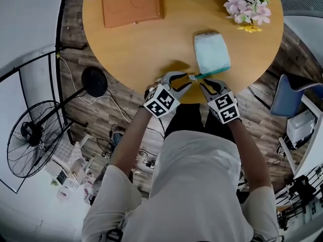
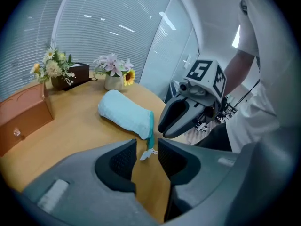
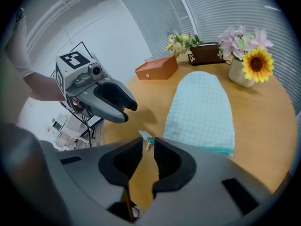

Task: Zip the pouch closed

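Observation:
A light blue pouch [image 1: 212, 53] lies on the round wooden table [image 1: 151, 49], near its front edge. The teal zipper [image 1: 214, 74] runs along the pouch's near end. The zipper's small pale pull tab [image 2: 148, 153] sticks out to the left of it. My left gripper [image 1: 185, 80] is open, and the tab shows in the gap just beyond its tips [image 2: 146, 149]. My right gripper [image 1: 204, 85] is also open, its tips [image 3: 148, 144] right below the pull tab [image 3: 145, 136] and the pouch's corner [image 3: 200, 112]. The two grippers face each other, close together, over the table edge.
An orange-brown box [image 1: 132, 5] sits at the table's far left. Pink flowers and a sunflower [image 1: 247, 6] stand at the far right, and another bouquet [image 2: 52, 67] stands at the back. Below the table are the person's legs, a floor fan [image 1: 30, 135] and cables.

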`<state>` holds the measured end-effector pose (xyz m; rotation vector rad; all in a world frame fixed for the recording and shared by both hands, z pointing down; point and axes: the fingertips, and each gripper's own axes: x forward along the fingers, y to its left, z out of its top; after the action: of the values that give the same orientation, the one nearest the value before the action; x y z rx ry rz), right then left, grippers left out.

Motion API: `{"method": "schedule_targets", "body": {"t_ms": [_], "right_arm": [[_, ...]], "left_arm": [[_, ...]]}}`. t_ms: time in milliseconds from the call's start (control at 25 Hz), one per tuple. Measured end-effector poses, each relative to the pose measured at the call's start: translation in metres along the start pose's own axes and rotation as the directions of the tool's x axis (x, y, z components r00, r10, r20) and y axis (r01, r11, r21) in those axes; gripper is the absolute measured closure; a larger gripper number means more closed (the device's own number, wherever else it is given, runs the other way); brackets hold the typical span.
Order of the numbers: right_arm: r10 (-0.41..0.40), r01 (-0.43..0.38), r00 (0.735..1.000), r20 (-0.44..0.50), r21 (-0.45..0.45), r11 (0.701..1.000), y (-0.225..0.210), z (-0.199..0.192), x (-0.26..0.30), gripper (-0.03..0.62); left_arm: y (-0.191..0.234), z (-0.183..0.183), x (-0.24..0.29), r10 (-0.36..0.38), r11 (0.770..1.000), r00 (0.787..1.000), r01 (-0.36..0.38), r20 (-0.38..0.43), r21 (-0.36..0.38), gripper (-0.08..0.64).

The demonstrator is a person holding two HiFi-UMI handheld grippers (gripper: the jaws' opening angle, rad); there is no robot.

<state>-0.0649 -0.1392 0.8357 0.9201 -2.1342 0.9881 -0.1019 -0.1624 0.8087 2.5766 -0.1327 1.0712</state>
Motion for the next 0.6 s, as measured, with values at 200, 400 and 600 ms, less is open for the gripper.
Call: {"method": "schedule_targets", "body": {"t_ms": [200,400,600], "right_arm": [[0.013,-0.013,1.000,-0.022,0.027,1.000,0.003,-0.016,0.011,0.515],[0.022,-0.021,0.999,-0.025,0.046,0.999,0.001,-0.025,0.023,0.515],[0.028,-0.027,0.999,-0.016,0.066,0.997,0.001,-0.027,0.029,0.515]], "left_arm": [[-0.006,-0.021,0.016,-0.032,0.996,0.997,0.038,-0.076,0.077,0.423],[-0.004,-0.035,0.030,-0.047,0.983,0.989,0.071,-0.140,0.167,0.423],[-0.006,-0.041,0.044,-0.056,0.956,0.980,0.108,-0.192,0.274,0.424]]}}
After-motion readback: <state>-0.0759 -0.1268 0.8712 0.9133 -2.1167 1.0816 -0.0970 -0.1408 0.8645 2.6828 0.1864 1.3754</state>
